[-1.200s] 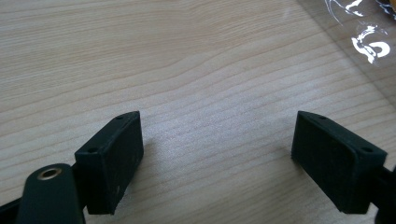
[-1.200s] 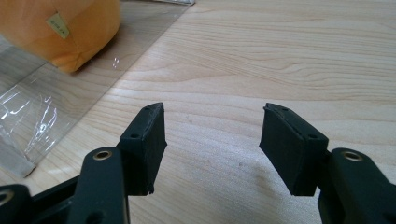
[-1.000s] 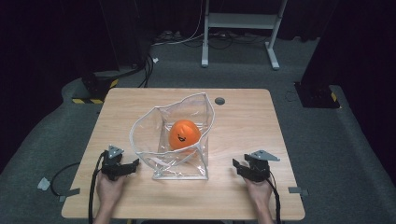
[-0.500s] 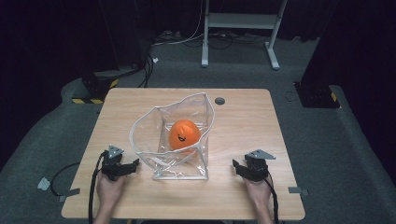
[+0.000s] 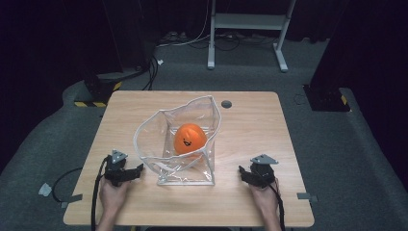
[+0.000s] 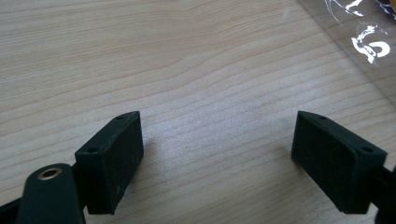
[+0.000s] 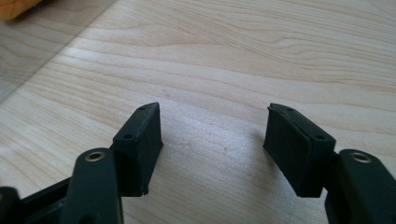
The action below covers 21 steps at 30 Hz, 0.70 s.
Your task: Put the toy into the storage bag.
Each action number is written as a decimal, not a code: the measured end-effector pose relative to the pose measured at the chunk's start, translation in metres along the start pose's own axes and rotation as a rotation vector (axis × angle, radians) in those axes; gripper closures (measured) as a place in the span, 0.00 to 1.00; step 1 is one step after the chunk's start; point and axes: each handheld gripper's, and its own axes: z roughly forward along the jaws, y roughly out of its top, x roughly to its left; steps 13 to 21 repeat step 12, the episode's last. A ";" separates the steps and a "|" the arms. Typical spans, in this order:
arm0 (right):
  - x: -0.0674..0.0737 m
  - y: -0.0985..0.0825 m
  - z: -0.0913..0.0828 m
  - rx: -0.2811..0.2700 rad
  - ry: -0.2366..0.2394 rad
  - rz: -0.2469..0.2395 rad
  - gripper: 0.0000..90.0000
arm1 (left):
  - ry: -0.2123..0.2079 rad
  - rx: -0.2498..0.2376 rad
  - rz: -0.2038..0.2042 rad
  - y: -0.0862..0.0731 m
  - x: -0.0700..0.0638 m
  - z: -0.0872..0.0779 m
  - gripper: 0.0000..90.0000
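An orange ball point(image 5: 190, 138) with a small dark face drawn on it is seen inside a clear plastic bag point(image 5: 163, 127), which stands open at the middle of the table point(image 5: 250, 120). The bag walls are transparent and wrinkled, so their exact outline is hard to make out. The left gripper point(image 5: 136, 171) rests just beside the bag, fingers released. The right gripper point(image 5: 241, 172), also with fingers spread, lies well apart, with bare wood around it.
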 end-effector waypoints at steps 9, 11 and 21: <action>0.000 0.000 0.000 0.001 -0.005 0.000 0.38 | -0.001 0.000 0.000 0.000 0.000 0.000 0.19; 0.000 0.000 0.000 0.000 -0.004 -0.001 0.38 | 0.000 0.000 0.000 0.000 0.000 0.000 0.19; 0.000 0.000 0.000 0.001 -0.005 0.000 0.38 | -0.001 0.000 -0.001 0.000 0.000 0.000 0.19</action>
